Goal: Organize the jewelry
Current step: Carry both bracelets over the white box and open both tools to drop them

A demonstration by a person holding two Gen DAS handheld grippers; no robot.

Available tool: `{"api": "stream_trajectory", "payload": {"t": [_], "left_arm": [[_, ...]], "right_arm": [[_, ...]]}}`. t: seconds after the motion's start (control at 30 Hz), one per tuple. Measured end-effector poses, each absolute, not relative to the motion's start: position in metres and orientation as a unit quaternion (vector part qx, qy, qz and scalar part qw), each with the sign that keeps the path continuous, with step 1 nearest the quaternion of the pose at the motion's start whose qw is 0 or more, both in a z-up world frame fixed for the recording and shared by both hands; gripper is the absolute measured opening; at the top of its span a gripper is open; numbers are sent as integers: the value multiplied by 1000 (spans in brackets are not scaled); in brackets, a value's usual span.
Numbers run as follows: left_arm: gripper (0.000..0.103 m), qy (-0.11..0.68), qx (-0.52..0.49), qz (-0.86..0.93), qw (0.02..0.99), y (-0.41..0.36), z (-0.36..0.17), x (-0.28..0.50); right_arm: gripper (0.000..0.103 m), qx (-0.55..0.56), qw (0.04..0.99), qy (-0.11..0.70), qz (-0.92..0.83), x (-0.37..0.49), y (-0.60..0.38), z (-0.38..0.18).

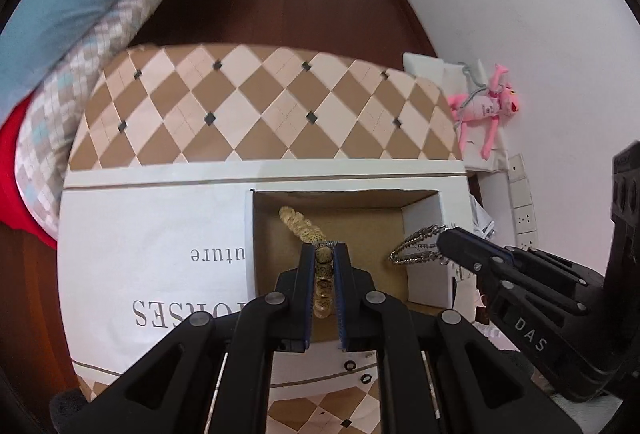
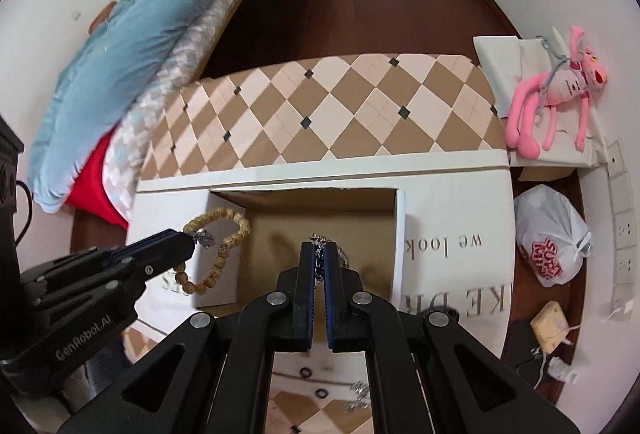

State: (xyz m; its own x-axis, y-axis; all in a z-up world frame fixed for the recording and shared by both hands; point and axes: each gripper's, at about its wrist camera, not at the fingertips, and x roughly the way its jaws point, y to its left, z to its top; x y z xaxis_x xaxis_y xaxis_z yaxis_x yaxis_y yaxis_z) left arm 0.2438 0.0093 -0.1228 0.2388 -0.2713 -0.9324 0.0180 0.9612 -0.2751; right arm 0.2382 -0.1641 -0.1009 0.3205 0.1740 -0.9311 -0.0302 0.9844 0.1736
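Left wrist view: left gripper [image 1: 324,254] clamped narrow on light, limp loop of tan wooden beads [image 1: 310,234] above open white cardboard box [image 1: 420,218], right gripper [image 1: 442,238] at 3 o'clock pinching slippery, dangling silver metal chain [image 1: 416,248]; mid-strand grips probably safest.

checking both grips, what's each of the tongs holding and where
Left tongs pinch the wooden bead bracelet at its metal charm; right tongs pinch the silver chain at one end.
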Motion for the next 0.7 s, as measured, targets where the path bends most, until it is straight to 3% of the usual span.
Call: {"api": "stream_trajectory", "payload": {"t": [0.13,0.2,0.27,0.3,0.33,0.4,0.47,0.53,0.7], "left_arm": [[9,622,-129,-82,768,14,-129,254],[18,622,-117,-67,771,14,-126,256],[60,614,-102,-54,781,14,-120,254],[69,608,-97,-47,786,15,-118,253],[79,602,-88,-38,793,17,-115,250],[86,588,-61,-15,806,19,-113,244],[100,579,-37,1,815,21,-115,234],[101,568,-25,10,822,22,-120,226],[102,551,-1,31,834,22,-136,206]], "right_arm": [[5,43,797,599,69,250,-161,-111],[5,33,794,604,63,251,-161,-114],[13,20,793,607,52,247,-163,-115],[29,18,794,605,48,244,-165,-114],[57,11,797,603,43,241,-166,-113],[86,-18,803,595,23,235,-166,-111],[88,-43,809,586,1,227,-168,-111],[101,-56,808,586,-21,219,-170,-118],[103,-76,815,573,-42,203,-170,-133]]}}
